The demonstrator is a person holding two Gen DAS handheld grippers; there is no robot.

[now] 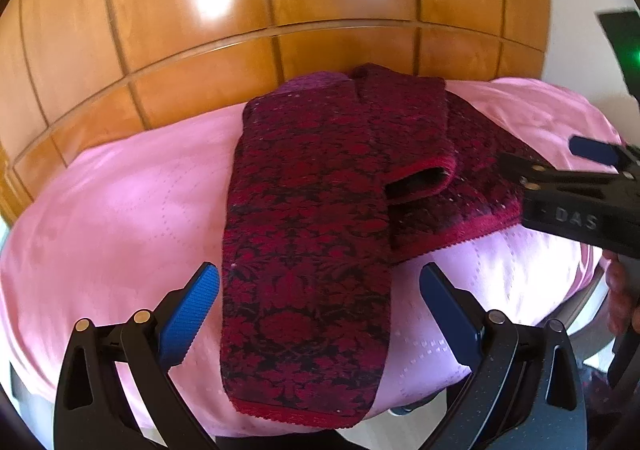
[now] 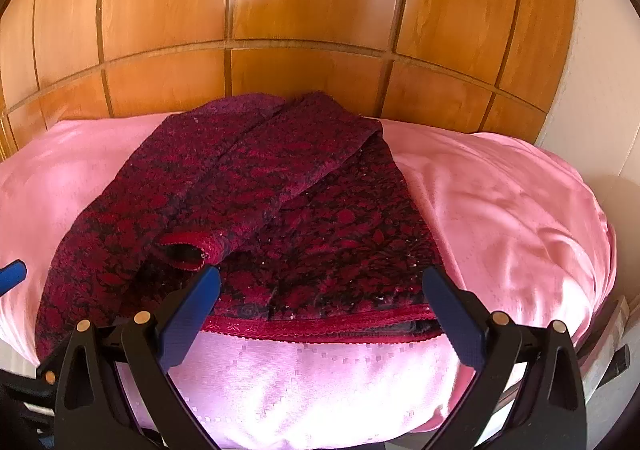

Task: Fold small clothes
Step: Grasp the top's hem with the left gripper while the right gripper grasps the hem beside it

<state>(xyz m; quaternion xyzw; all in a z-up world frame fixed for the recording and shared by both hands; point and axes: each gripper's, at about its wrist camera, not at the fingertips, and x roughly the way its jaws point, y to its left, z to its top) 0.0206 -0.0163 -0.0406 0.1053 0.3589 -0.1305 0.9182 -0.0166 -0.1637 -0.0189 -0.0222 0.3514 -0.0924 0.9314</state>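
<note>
Both the left tongs [image 1: 320,314] and right tongs [image 2: 322,314] are held wide and empty, the half-folded red garment [image 2: 280,210] spread ahead for the hem to be gripped.

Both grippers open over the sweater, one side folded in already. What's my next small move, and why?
Probably lower the right gripper onto the sweater's unfolded hem and pinch it. Its jaws are open and straddle that edge, while the sleeve already lies across the body.

Both wrist views face the garment [image 1: 308,242] closely (wardrobe [image 2: 304,10] behind).
</note>
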